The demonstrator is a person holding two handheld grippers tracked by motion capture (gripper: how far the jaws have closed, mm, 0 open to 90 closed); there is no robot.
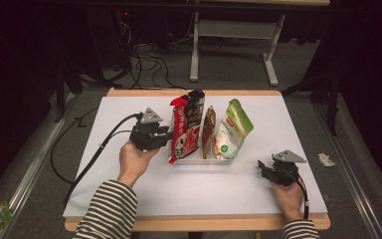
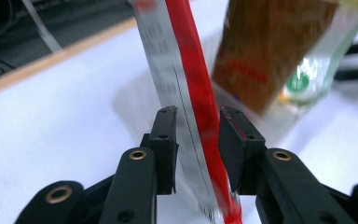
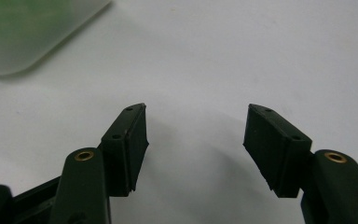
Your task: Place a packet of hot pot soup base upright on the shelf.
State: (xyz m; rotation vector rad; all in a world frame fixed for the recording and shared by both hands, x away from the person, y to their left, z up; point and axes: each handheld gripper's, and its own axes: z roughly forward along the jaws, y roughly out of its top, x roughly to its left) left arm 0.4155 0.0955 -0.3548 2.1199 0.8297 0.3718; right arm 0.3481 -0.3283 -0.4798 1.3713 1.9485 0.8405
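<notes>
Three snack pouches stand in one clear tray [image 1: 199, 160] at the middle of the white counter [image 1: 129, 189]: one red pouch [image 1: 185, 130] at the tray's left end, one brown pouch [image 1: 209, 130] in the middle, one green-and-white pouch [image 1: 233, 130] at the right; all three lean. Your left hand-held gripper [image 1: 168, 135] sits against the red pouch's left edge; in the left gripper view that red pouch [image 2: 200, 121] runs between the two jaws, which stand slightly apart from it, so the grip is released. Your right hand-held gripper [image 1: 264, 167] rests on the counter near the tray's right end, its two jaws spread wide, grasping nothing.
</notes>
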